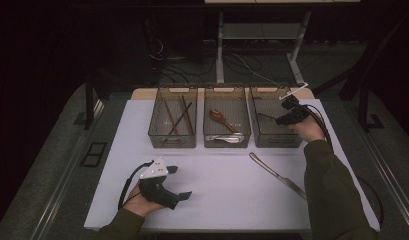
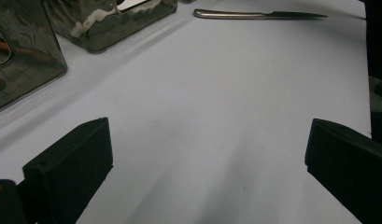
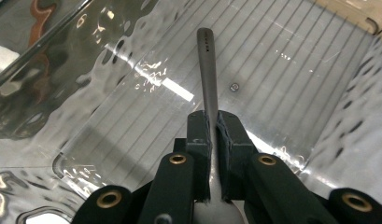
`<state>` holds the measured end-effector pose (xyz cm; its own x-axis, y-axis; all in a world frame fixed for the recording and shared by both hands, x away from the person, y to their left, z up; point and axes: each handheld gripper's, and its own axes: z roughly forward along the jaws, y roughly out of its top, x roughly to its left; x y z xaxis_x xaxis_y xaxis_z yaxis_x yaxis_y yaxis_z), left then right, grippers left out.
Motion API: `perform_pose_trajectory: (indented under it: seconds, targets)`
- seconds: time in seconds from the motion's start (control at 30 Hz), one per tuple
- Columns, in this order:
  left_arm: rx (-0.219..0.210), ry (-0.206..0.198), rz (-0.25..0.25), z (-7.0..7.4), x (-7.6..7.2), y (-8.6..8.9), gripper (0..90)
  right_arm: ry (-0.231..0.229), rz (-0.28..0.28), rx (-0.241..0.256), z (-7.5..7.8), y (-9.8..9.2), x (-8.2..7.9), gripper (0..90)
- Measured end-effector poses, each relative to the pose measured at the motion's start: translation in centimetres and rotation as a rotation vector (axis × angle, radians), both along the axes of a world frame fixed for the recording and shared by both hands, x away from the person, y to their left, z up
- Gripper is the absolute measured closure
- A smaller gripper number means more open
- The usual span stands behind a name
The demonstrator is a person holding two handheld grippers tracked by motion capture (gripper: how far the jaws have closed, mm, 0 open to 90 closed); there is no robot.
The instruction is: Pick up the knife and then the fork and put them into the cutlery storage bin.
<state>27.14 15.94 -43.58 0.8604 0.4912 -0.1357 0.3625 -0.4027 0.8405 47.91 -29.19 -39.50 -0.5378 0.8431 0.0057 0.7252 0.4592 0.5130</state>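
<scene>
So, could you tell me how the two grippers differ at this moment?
The right gripper is shut on a metal utensil, while the left gripper stands wide open and empty. The right one is held over the rightmost bin; the left one sits low over the table, near its front edge. Both have black jaws.

Utensil handle [image 3: 206, 70]: brushed grey metal, satin sheen, smooth
Right gripper [image 3: 213, 126]: matt black plastic jaws, brass-coloured pivot pins
Left gripper [image 2: 207, 158]: matt black jaw pads, slightly grainy; pale grey plate on top in the high view
Right bin [image 3: 291, 70]: clear smoky plastic, glossy, wavy walls, ribbed floor
Knife [image 2: 258, 15]: polished metal, smooth
Table top [image 2: 216, 93]: white, matt, smooth
Chopsticks [image 1: 179, 116]: dark, wood-like
Spoon [image 1: 219, 118]: reddish-brown, glossy
</scene>
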Motion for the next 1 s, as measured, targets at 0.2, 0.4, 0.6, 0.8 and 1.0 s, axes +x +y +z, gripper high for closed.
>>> perform_pose_trajectory:
  seconds: [0.2, 0.4, 0.6, 0.8, 1.0]
  targets:
    - [-0.003, -0.001, 0.000, 0.0, 0.0, -0.1, 0.2, -0.052, -0.030, 0.036, 0.4, -0.1, 0.0, 64.8]
    - [-0.002, -0.002, 0.001, 0.0, 0.0, -0.1, 0.2, -0.085, -0.033, 0.063, 1.2, -0.6, -0.5, 53.7]
    - [0.000, -0.004, 0.001, 0.0, 0.0, -0.1, 0.2, -0.098, -0.029, 0.101, 2.3, -1.1, -1.9, 48.6]
    - [0.004, -0.004, 0.001, 0.1, 0.0, -0.1, 0.2, -0.128, -0.013, 0.154, 3.6, -1.8, -4.0, 44.7]
    - [0.003, -0.003, 0.002, 0.0, -0.1, -0.1, 0.2, -0.155, -0.006, 0.191, 4.2, -2.5, -6.1, 42.5]
